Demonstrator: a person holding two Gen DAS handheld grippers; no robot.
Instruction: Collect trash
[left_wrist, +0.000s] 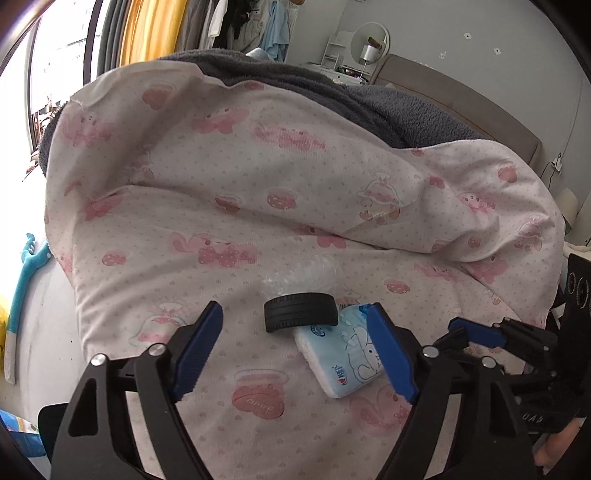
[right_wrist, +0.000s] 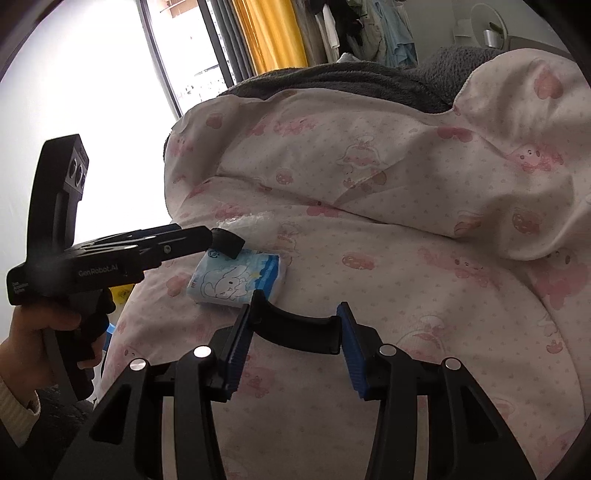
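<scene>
Pink cartoon prints cover the quilt (left_wrist: 258, 206) that fills the left wrist view, spread over a bed with a grey blanket (left_wrist: 332, 85) behind it. One pink print near the bottom carries small writing, but it is upside down and I cannot read it. The left claw (left_wrist: 295, 350) has its blue pads wide apart and holds nothing. Between them, on the quilt, lies a small black toy tire (left_wrist: 301, 313), on its side. Its right end rests against a blue and white tissue pack (left_wrist: 343, 354) with a rabbit drawing and a red and blue logo too small to read. The right pad partly covers this pack. Just behind the tire lies a piece of clear crinkled plastic (left_wrist: 295, 275). At the right edge the right claw (left_wrist: 476, 334) is seen from the side; in this view I cannot tell how it stands.

From the right wrist view, the right claw (right_wrist: 295, 325) is clamped on a curved black piece (right_wrist: 297, 330), which spans the gap between its blue pads. Beyond it lies the tissue pack (right_wrist: 236, 277), with the tire (right_wrist: 229, 242) touching its far edge and the clear plastic (right_wrist: 243, 221) behind. The left claw (right_wrist: 207, 236) reaches in from the left, its tip at the tire. Its black body bears the words "GenRobot.AI", and a hand (right_wrist: 48, 325) grips its handle. A yellow curtain (right_wrist: 273, 33) and hanging clothes (right_wrist: 369, 29) stand at the back.
</scene>
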